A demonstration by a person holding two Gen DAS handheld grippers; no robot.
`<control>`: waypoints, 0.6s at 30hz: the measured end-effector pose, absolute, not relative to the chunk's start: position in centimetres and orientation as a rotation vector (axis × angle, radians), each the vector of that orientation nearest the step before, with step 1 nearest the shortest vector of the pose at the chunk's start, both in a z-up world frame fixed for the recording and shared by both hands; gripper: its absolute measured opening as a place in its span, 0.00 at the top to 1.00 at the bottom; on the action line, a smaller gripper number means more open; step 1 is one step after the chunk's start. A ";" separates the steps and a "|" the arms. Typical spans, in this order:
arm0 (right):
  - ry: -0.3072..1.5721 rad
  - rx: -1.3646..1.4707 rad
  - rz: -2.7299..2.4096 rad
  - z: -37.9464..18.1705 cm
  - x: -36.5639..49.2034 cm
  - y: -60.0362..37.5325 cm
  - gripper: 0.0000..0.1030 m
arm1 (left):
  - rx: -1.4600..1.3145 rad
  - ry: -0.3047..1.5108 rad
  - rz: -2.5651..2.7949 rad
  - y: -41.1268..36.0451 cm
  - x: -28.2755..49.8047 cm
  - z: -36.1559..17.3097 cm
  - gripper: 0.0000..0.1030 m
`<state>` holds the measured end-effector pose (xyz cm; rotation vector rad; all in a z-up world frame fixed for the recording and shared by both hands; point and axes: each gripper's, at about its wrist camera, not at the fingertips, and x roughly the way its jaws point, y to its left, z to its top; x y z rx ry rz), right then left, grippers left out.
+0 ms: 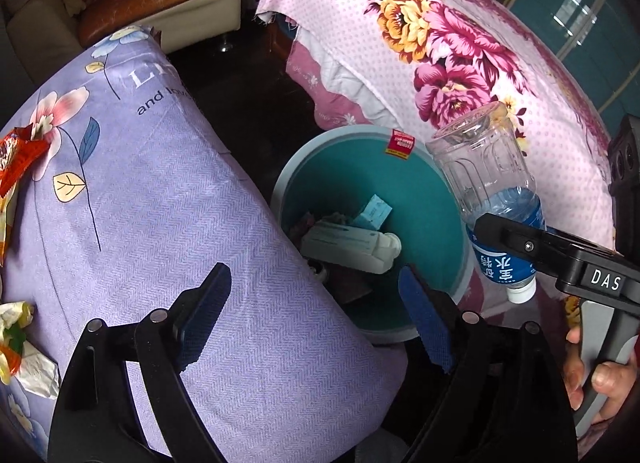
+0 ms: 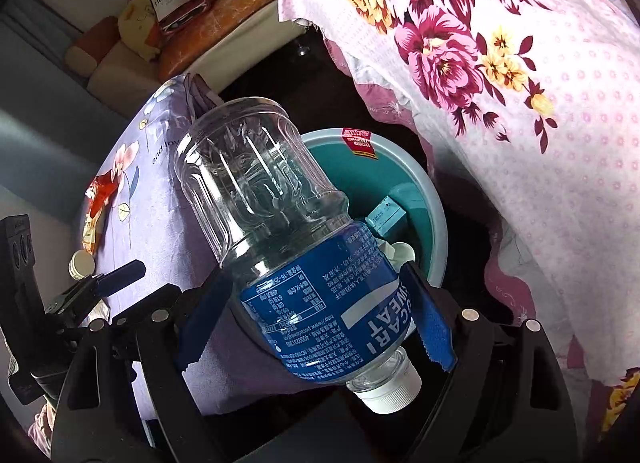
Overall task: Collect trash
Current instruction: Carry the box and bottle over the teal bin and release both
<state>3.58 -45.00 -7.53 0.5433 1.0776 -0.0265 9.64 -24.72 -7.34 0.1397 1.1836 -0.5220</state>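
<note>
1. While the right tool (image 2: 316, 315) clamps a Pocari Sweat bottle (image 2: 280, 231) across its blue label, the bottle hangs cap-down, base tilted up and away, w/ a little clear liquid pooled near the neck.
2. From the left wrist view the same bottle (image 1: 490, 187) sits just above the right rim of the teal trash bin (image 1: 404, 183), white cap lowest, right tool (image 1: 508, 239) gripping at the label.
3. Left tool (image 1: 316, 315) is spread wide, nothing btwn its blue pads; one finger is over the purple floral cloth (image 1: 160, 203), the other over the bin's near edge.
4. Bin stands on the dark floor btwn the purple-covered counter and a surface draped in pink floral cloth (image 1: 480, 63). Inside: a white plastic jug (image 1: 352, 247) lying on its side, a small light-blue carton (image 1: 370, 215), other scraps too dark to tell. Red sticker (image 1: 400, 143) on the far inner wall.
5. Trash on the purple cloth: red-orange snack wrapper (image 1: 20, 159) at far left, crumpled tissue (image 1: 24, 347) near the front-left; in the right wrist view a small white bottle cap (image 2: 82, 263) lies near the wrapper.
</note>
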 end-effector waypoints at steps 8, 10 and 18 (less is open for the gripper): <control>1.106 0.515 -0.027 -7.6 4.0 -43.9 0.21 | 0.109 1.200 -0.517 -23.2 9.6 -7.8 0.16; 1.111 0.509 -0.029 -7.6 4.1 -43.7 0.21 | 0.103 1.200 -0.516 -22.9 9.5 -7.8 0.16; 1.143 0.481 -0.019 -7.5 4.9 -42.1 0.21 | 0.065 1.197 -0.509 -21.0 9.5 -7.5 0.16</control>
